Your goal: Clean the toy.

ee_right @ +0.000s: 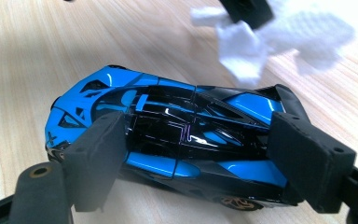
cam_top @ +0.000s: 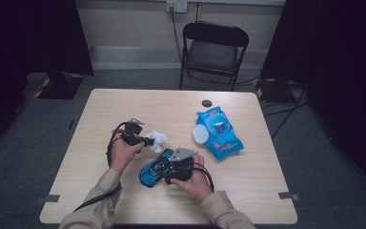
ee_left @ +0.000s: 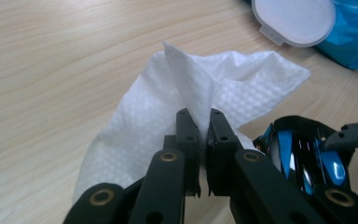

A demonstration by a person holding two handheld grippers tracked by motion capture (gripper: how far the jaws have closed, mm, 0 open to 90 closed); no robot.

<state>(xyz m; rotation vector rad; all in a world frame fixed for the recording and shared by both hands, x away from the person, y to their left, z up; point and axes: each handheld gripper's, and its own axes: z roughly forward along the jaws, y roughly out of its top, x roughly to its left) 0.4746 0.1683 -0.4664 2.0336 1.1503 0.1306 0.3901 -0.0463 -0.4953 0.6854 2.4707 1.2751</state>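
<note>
**benchfan:** Two grippers busy at once, so we're mid-job. Biggest thing first: the table (cam_top: 124, 102), then the blue wipes pack (cam_top: 218, 133) lying to the right with its white lid (ee_left: 294, 19) flipped open. Nearer to us, at the middle of the near edge, sits the blue toy car (ee_right: 168, 144).

**wipeguy:** Yep. Our right gripper (ee_right: 196, 154) has its jaws spread wide around the car, one pad at each end. They look like they're touching, so we'd call that a grip pinning the car flat on the wood. Our left gripper (ee_left: 200, 126) has its jaws pinched right together on a fold of the white wipe (ee_left: 223, 88), which hangs just left and a bit far of the car.

**benchfan:** So we reckon the step in hand is bringing the wipe over to clean the car. No contact between wipe and car yet, they're near but apart.

**wipeguy:** Agreed. Next move, as we judge it: swing the left one rightward and down so the loose cloth lands on the roof, while the right one holds the car steady. Gentle pressure, or the car skids out.
</note>
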